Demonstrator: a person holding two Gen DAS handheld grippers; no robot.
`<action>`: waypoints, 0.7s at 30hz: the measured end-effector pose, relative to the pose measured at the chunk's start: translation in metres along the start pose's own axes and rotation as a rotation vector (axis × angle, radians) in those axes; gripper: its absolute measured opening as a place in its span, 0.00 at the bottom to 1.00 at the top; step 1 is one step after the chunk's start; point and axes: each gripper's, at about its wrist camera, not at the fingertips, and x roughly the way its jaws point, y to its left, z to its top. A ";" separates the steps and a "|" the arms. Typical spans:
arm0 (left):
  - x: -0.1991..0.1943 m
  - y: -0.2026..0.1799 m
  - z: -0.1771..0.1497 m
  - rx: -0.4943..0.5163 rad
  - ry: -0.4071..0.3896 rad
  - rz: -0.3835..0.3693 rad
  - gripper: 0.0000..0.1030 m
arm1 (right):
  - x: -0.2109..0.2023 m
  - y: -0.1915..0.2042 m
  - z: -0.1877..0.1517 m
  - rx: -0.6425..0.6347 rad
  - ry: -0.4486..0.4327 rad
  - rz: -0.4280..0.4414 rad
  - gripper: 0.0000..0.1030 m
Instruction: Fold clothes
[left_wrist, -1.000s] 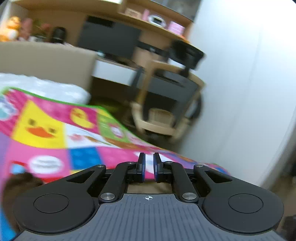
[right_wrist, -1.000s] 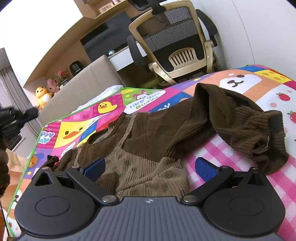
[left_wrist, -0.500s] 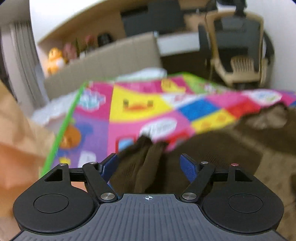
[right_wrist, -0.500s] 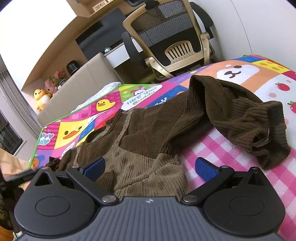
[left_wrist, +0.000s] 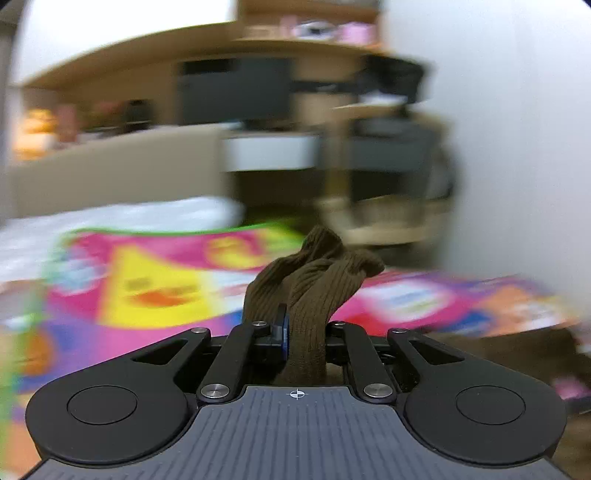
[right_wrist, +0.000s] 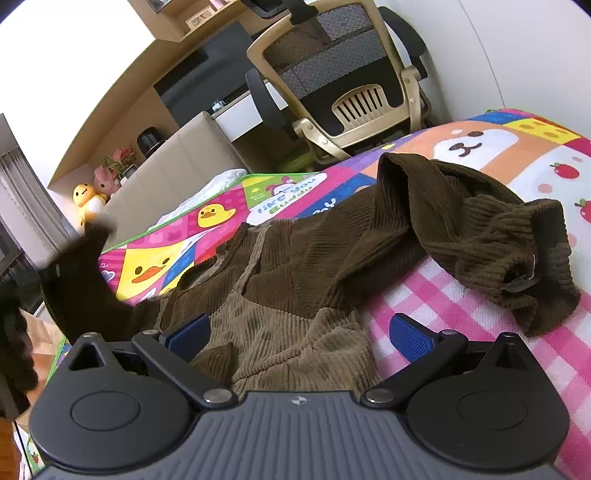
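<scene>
A brown corduroy top (right_wrist: 295, 273) lies spread on the colourful play mat (right_wrist: 461, 306), its lighter tan hem nearest me. Its right sleeve (right_wrist: 491, 236) lies bunched at the right. My left gripper (left_wrist: 303, 334) is shut on the dark brown left sleeve cuff (left_wrist: 314, 273), which sticks up between the fingers. In the right wrist view that sleeve (right_wrist: 85, 284) is lifted off the mat at the left, blurred. My right gripper (right_wrist: 299, 328) stands open over the tan hem, its blue pads (right_wrist: 408, 334) either side of the cloth, holding nothing.
An office chair (right_wrist: 343, 85) stands beyond the mat's far edge by a white wall. A beige headboard (right_wrist: 177, 173), white bedding (right_wrist: 207, 188) and plush toys (right_wrist: 88, 195) sit at the back left. A desk with a dark monitor (right_wrist: 184, 81) is behind.
My left gripper went from open around the sleeve cuff to shut on it and has lifted it, swinging fast. My right gripper stays open over the hem, slightly nearer.
</scene>
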 end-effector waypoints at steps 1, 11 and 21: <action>0.007 -0.012 -0.004 -0.007 0.026 -0.080 0.28 | -0.001 0.002 0.001 -0.011 -0.002 -0.007 1.00; 0.013 -0.020 -0.058 -0.003 0.221 -0.287 0.87 | -0.020 0.045 0.044 -0.225 -0.027 -0.025 0.93; 0.013 0.036 -0.064 -0.162 0.200 -0.253 0.92 | 0.102 0.094 0.031 -0.391 0.215 -0.031 0.34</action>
